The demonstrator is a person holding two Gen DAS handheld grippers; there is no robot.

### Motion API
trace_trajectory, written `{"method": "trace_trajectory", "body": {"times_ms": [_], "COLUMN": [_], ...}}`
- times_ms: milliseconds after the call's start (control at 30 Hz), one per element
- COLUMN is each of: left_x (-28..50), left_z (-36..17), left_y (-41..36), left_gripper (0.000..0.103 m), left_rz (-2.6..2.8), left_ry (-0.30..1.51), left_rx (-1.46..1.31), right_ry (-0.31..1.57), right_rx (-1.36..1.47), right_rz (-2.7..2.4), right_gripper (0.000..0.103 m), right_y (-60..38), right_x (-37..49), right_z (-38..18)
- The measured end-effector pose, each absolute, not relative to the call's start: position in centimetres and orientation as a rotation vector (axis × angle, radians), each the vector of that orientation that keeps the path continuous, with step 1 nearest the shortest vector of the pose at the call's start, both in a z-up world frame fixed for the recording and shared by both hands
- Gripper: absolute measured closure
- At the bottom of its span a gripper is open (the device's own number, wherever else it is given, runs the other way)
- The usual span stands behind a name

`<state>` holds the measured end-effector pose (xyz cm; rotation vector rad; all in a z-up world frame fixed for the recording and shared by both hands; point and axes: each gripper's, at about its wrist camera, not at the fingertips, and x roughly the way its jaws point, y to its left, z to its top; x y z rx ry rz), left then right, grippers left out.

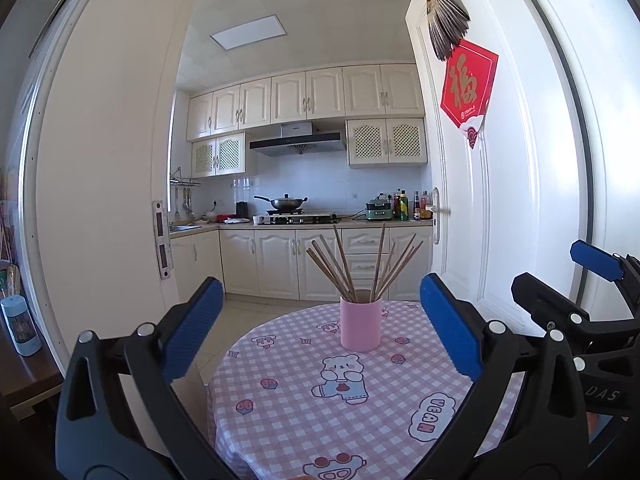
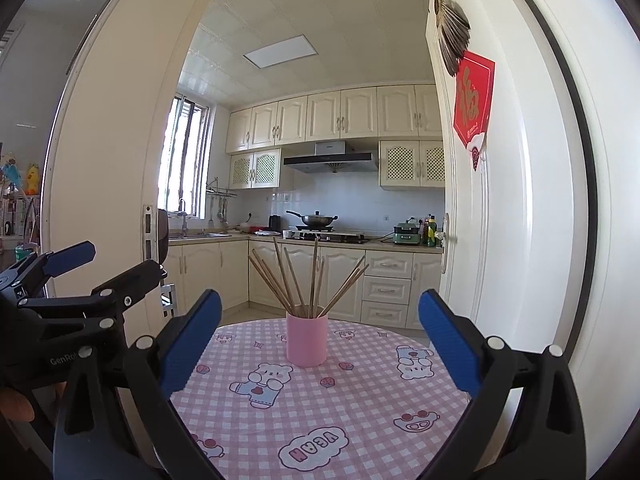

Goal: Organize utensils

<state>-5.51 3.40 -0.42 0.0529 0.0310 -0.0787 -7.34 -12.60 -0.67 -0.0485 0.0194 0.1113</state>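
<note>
A pink cup (image 1: pixel 361 325) stands upright on a round table with a pink checked cloth (image 1: pixel 304 412). Several wooden chopsticks (image 1: pixel 360 268) stand fanned out in it. My left gripper (image 1: pixel 322 334) is open and empty, held above the near side of the table with the cup framed between its blue pads (image 1: pixel 192 330). In the right wrist view the cup (image 2: pixel 307 341) and chopsticks (image 2: pixel 304 280) sit ahead of my right gripper (image 2: pixel 320 342), which is also open and empty. Each gripper shows at the other view's edge.
An open white door (image 1: pixel 500 200) with a red paper sign (image 1: pixel 468 88) stands just right of the table. A doorframe (image 1: pixel 120 200) is on the left. Beyond is a kitchen with cabinets and a stove (image 1: pixel 300 216). A small bottle (image 1: pixel 20 328) stands on a shelf at far left.
</note>
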Motion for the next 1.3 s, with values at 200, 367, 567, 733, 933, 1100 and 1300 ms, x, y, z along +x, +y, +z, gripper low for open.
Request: {"method": "trace_trajectory", "body": {"times_ms": [200,367,567,733,933,1100,1300], "left_x": [-5.69,-5.88,-5.96,-5.90,-5.85,-5.87,-6.00], "left_z": [-0.74,-0.67,-0.65,-0.73,-0.73,-0.74,-0.85], "left_y": [2.87,2.86,3.01,3.08,3.11,3.14,3.17], "left_gripper": [0.006,0.006,0.006,0.006,0.006,0.006,0.006], "left_rz": [-0.048,-0.050,-0.053,-0.057,-0.056,-0.052,-0.043], "left_ry": [0.025,0.026,0.028,0.034,0.035,0.034,0.027], "left_rx": [0.098,0.099,0.090,0.078,0.077,0.080,0.085], "right_ry": [0.012,0.016,0.018,0.018,0.020,0.023,0.024], "right_rx": [-0.037,-0.032,-0.032,-0.036,-0.035,-0.036,-0.035], "right_rz": [0.109,0.113,0.116,0.117,0.118,0.121,0.123], "right_gripper": [0.008,0.008,0.008,0.008,0.008,0.008,0.008], "right_y": [-12.77,-12.78,-12.75,-12.78,-12.74,-12.81,-12.79], "right_x": [-7.50,-7.58,-7.65,-7.67,-7.72,-7.56,-7.47], "right_z": [-0.63,-0.83,-0.80,-0.71,-0.66,-0.64,-0.72]}}
